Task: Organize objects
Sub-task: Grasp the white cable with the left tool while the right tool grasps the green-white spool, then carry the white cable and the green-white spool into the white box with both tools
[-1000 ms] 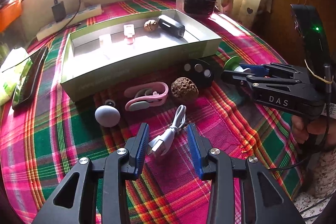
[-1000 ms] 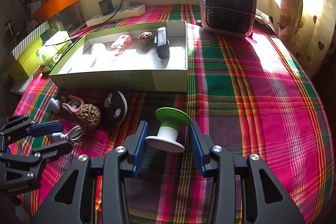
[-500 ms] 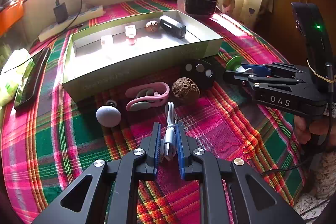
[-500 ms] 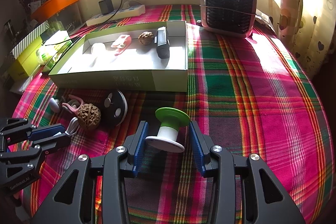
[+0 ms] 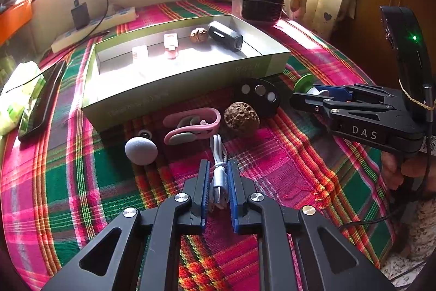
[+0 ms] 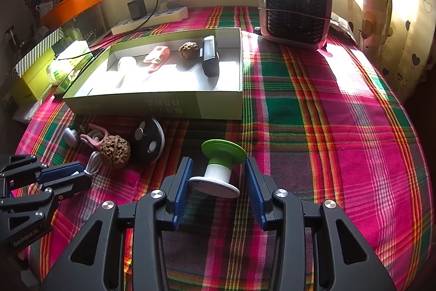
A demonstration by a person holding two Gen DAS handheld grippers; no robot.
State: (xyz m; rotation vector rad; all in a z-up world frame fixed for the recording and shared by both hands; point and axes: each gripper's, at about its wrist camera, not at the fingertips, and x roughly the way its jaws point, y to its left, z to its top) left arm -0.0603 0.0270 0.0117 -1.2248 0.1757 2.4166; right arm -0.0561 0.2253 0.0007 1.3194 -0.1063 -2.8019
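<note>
Now that our left gripper (image 5: 218, 183) has just clamped shut on the white cable (image 5: 219, 173), which lay loose between its jaws a second ago, we can carry it to the box (image 5: 174, 89) ahead; our right gripper (image 6: 218, 183) straddles the spool (image 6: 218, 168), unclosed.
</note>
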